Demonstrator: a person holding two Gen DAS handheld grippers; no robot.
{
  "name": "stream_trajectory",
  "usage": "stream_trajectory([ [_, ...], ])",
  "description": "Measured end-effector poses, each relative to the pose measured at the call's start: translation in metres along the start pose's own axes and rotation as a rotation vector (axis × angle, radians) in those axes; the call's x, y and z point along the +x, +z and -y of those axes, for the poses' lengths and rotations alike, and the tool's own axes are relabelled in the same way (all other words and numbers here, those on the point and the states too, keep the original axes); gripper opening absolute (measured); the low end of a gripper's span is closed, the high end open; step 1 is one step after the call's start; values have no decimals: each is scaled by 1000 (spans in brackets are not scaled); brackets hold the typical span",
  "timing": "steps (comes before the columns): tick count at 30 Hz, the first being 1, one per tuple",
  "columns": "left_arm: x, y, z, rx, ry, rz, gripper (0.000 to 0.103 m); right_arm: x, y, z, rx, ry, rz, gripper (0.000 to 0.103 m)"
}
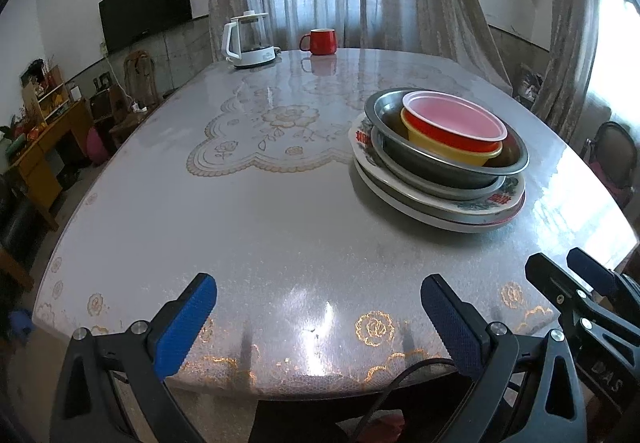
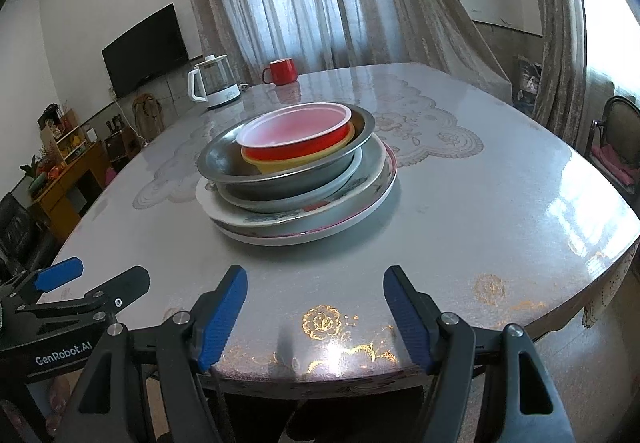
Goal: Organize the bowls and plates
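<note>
Although both grippers hang over the near edge of the table (image 2: 500,203), neither touches the stack. The right gripper (image 2: 316,317), jaws apart and empty, faces the stack of plates and bowls (image 2: 296,171) almost straight ahead. The left gripper (image 1: 320,327), likewise apart and empty, has it well off to its right. The right hand is judged better placed.

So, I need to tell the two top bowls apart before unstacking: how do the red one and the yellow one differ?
The red bowl sits on top, nested inside the yellow bowl, which rests in the metal basin. The red bowl shows its pale pink inside; of the yellow bowl only the rim and outer wall show. Both look like thin plastic, round and upright.
</note>
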State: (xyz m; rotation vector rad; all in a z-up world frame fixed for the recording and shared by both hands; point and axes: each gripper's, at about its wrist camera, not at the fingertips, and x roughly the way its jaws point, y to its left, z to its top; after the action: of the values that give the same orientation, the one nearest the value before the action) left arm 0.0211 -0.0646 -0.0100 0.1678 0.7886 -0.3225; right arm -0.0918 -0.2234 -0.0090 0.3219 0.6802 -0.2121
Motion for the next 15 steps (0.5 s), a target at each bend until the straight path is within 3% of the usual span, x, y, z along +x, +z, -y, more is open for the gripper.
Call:
stream_trajectory([
  [15, -2, -2, 1, 10, 8, 2, 103, 0, -1, 1, 4, 2, -1, 72],
])
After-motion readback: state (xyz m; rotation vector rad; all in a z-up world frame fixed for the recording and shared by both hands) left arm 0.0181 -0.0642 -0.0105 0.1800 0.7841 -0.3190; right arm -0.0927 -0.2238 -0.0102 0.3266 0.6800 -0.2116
